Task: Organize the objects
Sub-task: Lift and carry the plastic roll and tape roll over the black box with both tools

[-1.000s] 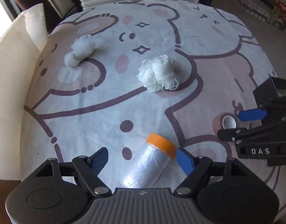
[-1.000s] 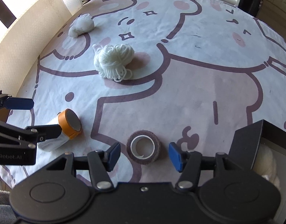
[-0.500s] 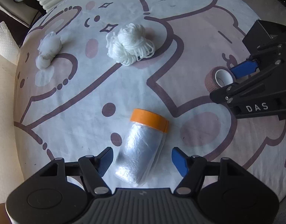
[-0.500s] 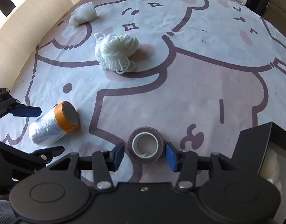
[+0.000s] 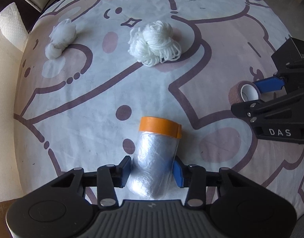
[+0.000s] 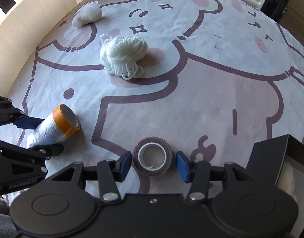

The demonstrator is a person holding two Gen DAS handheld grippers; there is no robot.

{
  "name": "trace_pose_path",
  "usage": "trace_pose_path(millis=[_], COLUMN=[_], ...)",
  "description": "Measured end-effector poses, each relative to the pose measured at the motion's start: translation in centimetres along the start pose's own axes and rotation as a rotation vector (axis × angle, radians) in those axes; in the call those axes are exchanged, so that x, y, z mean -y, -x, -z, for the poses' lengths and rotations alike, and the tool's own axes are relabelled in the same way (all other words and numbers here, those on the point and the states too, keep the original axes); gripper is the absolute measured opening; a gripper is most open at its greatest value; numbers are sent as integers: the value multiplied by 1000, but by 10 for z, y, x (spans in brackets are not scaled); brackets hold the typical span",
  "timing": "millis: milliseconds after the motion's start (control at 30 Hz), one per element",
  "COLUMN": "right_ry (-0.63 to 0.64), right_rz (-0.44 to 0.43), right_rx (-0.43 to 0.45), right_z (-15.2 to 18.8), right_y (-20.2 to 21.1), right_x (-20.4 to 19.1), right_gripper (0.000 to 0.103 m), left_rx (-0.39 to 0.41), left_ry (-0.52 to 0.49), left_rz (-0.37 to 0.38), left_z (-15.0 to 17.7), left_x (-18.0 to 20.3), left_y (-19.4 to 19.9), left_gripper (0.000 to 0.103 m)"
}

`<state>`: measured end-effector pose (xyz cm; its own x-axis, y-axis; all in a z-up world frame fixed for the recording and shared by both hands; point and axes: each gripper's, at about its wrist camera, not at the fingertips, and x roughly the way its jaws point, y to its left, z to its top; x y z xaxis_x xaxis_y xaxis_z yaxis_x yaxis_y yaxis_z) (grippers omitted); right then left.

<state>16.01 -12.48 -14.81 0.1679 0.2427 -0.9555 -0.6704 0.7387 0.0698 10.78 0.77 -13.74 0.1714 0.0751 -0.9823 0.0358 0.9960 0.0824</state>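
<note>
Plastic-film roll (image 5: 155, 158) pinched, left hand-held gripper (image 5: 152, 170) closing; right hand-held gripper (image 6: 153, 164) closing, straddling tape roll (image 6: 152, 156).

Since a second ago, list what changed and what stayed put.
Left gripper is closing on the plastic-film roll, pads now touching it. Right gripper is closing around the brown tape roll, small gaps left. Yarn and the white wad stayed put.

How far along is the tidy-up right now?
Nothing looks put away yet. In hand: the left gripper is closing on the film roll, pads touching it; the right gripper is closing around the brown tape, small gaps remaining. Left: the yarn and white wad lie untouched on the cloth.
</note>
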Motion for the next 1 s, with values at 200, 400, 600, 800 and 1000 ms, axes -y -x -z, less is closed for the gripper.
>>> trace_pose_path(millis=[200,400,600,800,1000], right_ry=[-12,-24,-62,-112,-174], right_rz=[20,32,32,47,86], right_rx=[1,39,113,172,217], right_z=[-3,-3,-2,5,15], right_y=[3,16,40,63,84], right_x=[2,4,5,10,17], right_gripper=[43,43,43,43,43], left_rx=[33,87,151,199,250], left_ry=[94,176,258,291,298], left_rz=[-10,-11,-4,-15,-27], left_z=[-5,-7,-7,-5,-1], left_x=[-12,-21,-24,-22,-17], left_y=[8,21,40,58,76], left_gripper=[44,44,44,44,44])
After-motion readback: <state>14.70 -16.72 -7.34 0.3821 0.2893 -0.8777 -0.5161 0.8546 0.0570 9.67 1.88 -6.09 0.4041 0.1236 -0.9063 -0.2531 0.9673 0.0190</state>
